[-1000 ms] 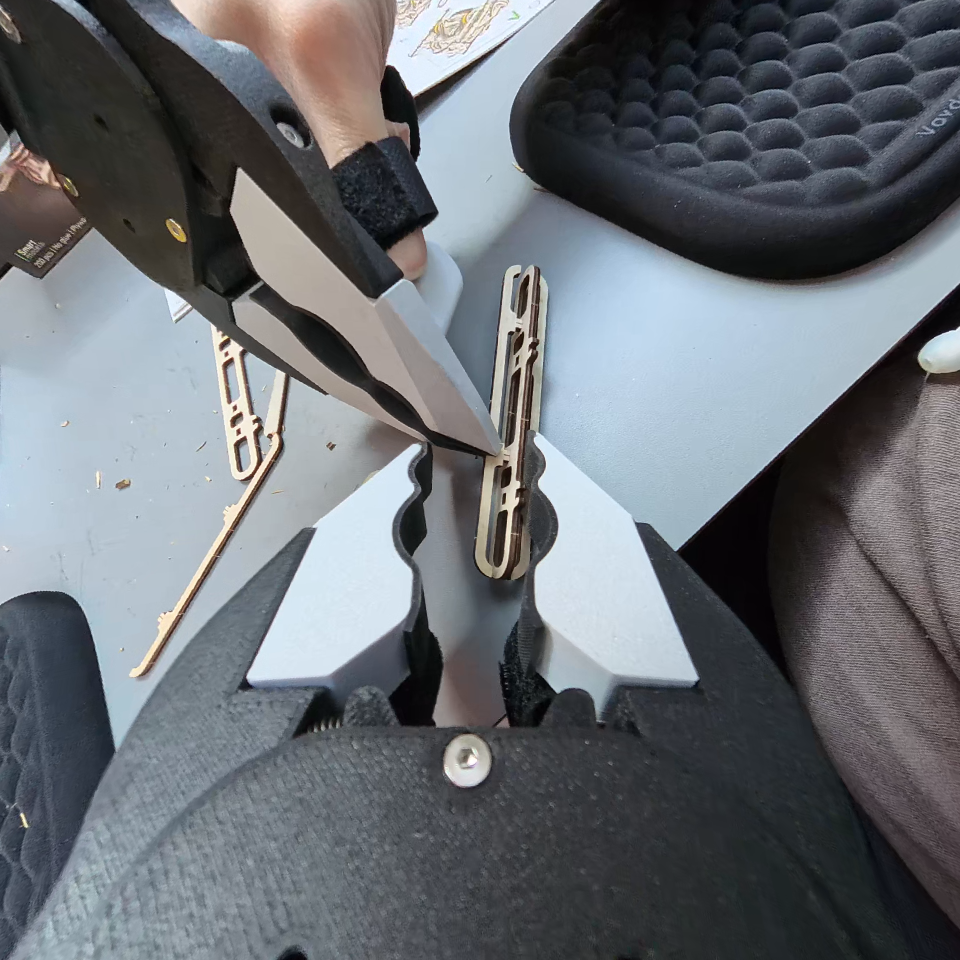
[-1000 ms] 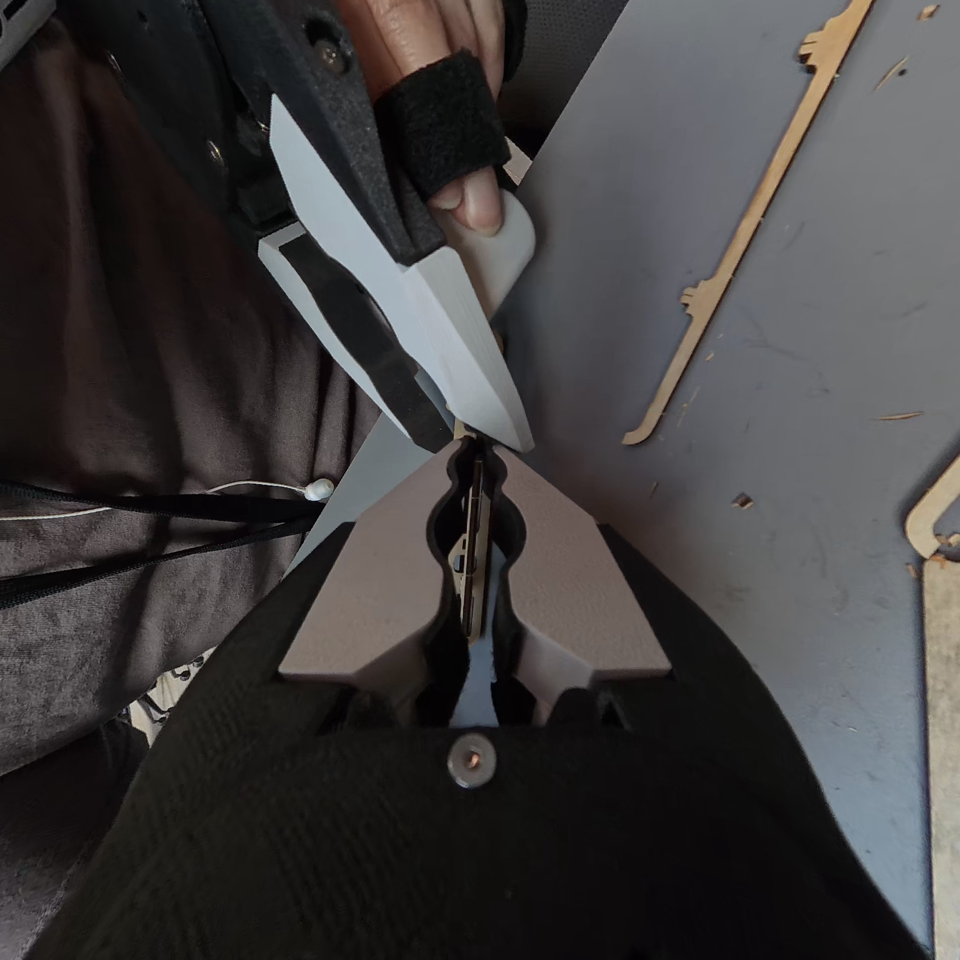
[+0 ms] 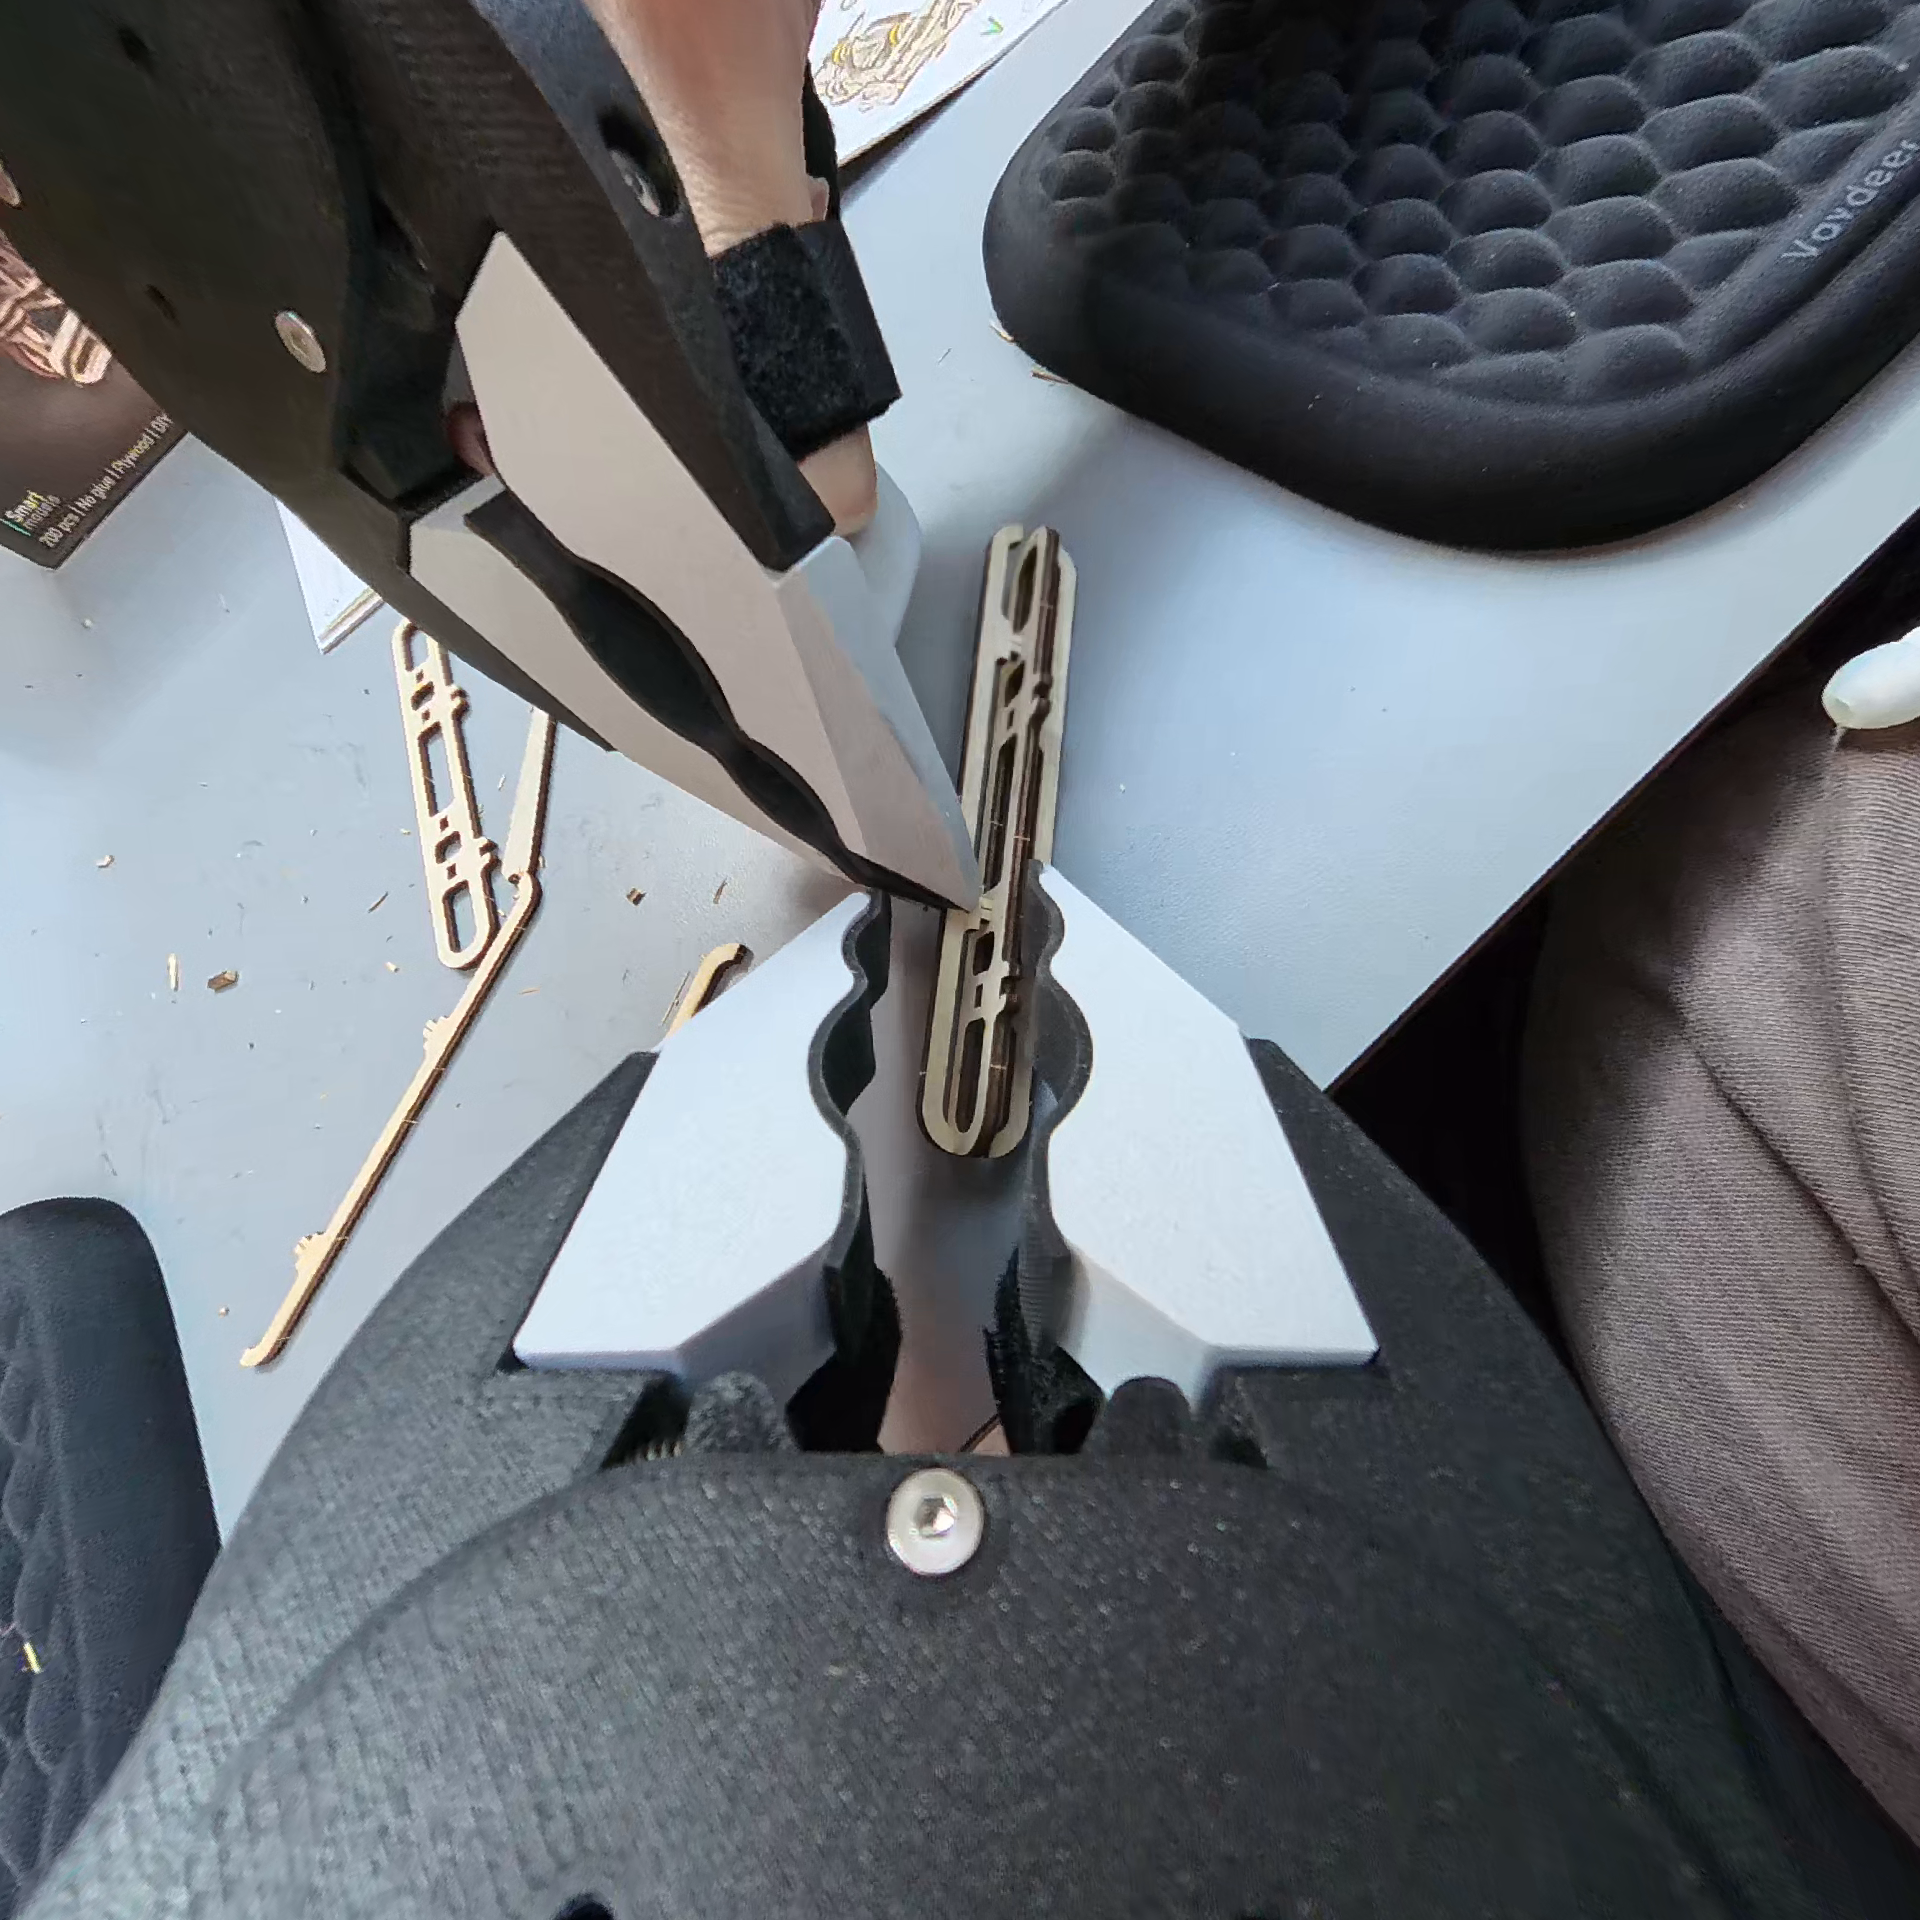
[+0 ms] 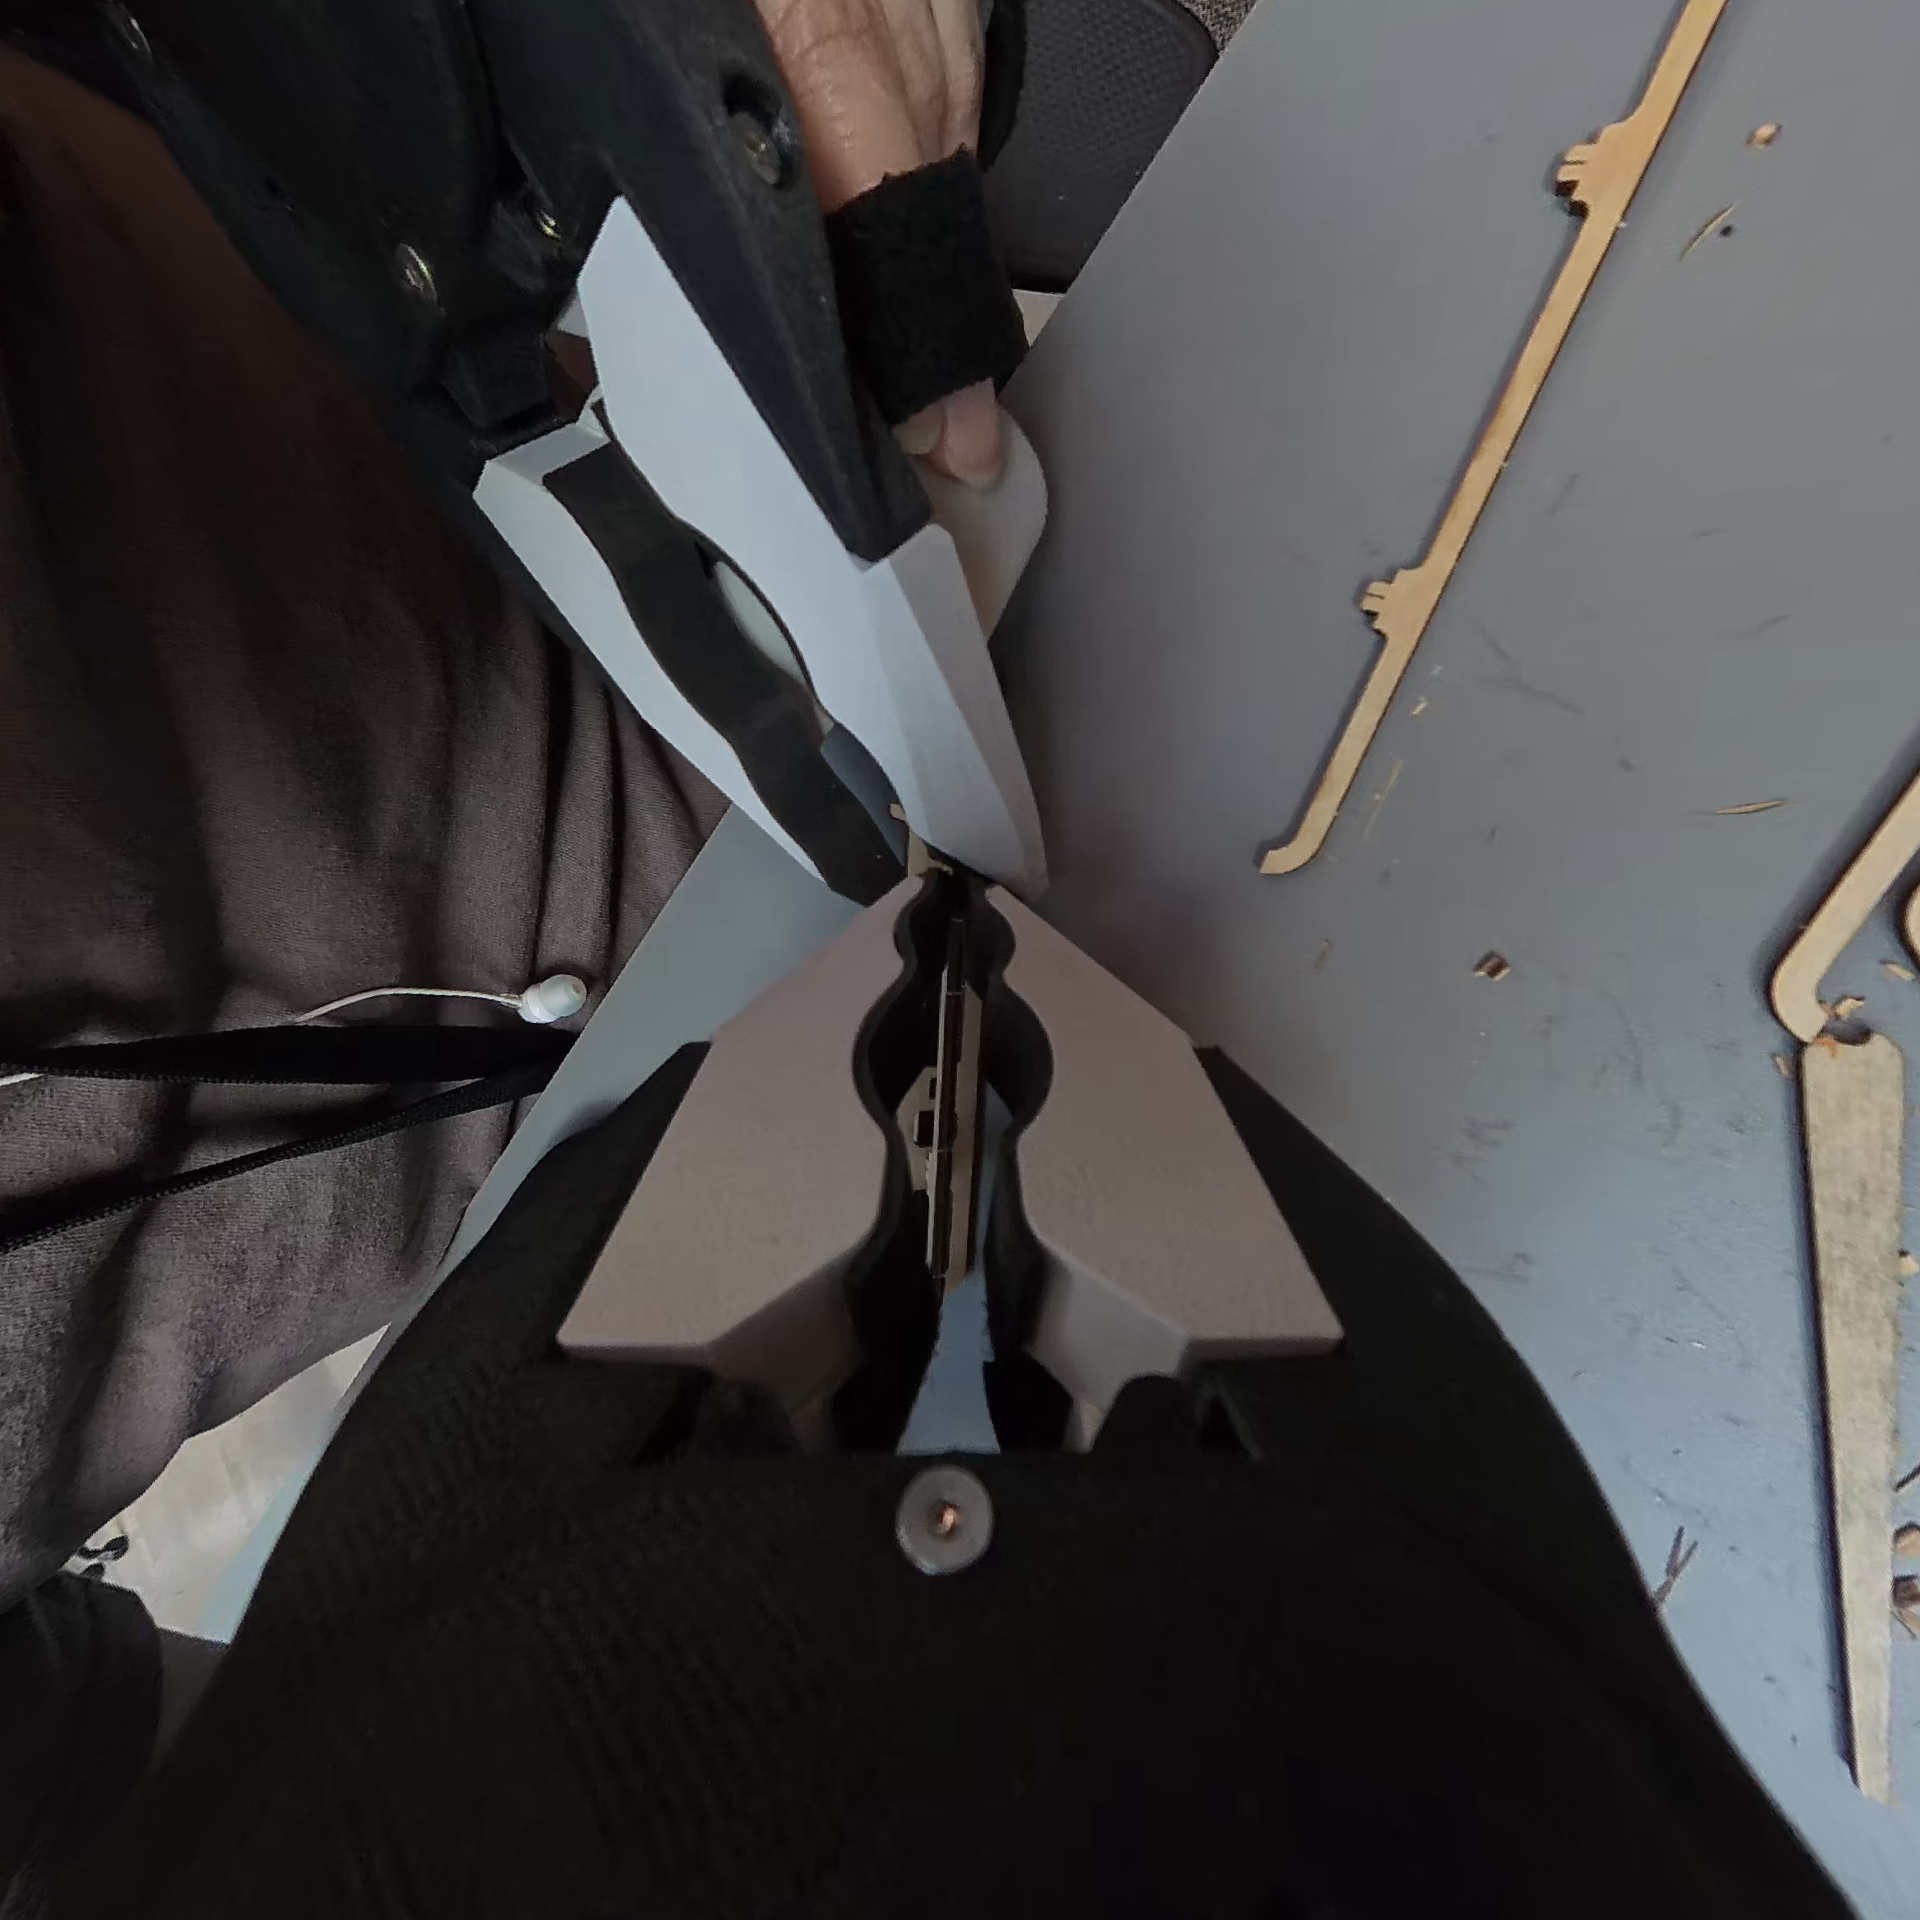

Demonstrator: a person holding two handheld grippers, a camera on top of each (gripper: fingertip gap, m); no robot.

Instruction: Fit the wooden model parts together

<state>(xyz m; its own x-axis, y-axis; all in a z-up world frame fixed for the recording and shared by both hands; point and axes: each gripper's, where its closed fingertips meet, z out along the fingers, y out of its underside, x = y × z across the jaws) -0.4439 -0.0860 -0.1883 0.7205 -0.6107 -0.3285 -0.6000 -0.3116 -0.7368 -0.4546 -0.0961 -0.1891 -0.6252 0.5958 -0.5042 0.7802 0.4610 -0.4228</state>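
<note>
Grey tabletop [image 3: 1299, 727] carries loose wooden parts. Between the left gripper [image 3: 961, 904] fingers, spread wide, a layered slotted strip [image 3: 1003, 831] leans on the right-hand finger, its long axis running toward twelve o'clock. The right gripper [image 4: 951, 883], narrowed on that strip, enters from ten o'clock. At nine o'clock lie one slotted strip [image 3: 447, 800] and one long notched strip [image 3: 405, 1112].

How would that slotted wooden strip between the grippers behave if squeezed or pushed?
Probably light and fairly stiff: the slotted wooden strip looks like thin layered plywood. Likely fragile, since its long cut-outs leave narrow ribs that could snap under a hard squeeze from the right gripper. Being flat, it should slide on the table, not roll.
</note>
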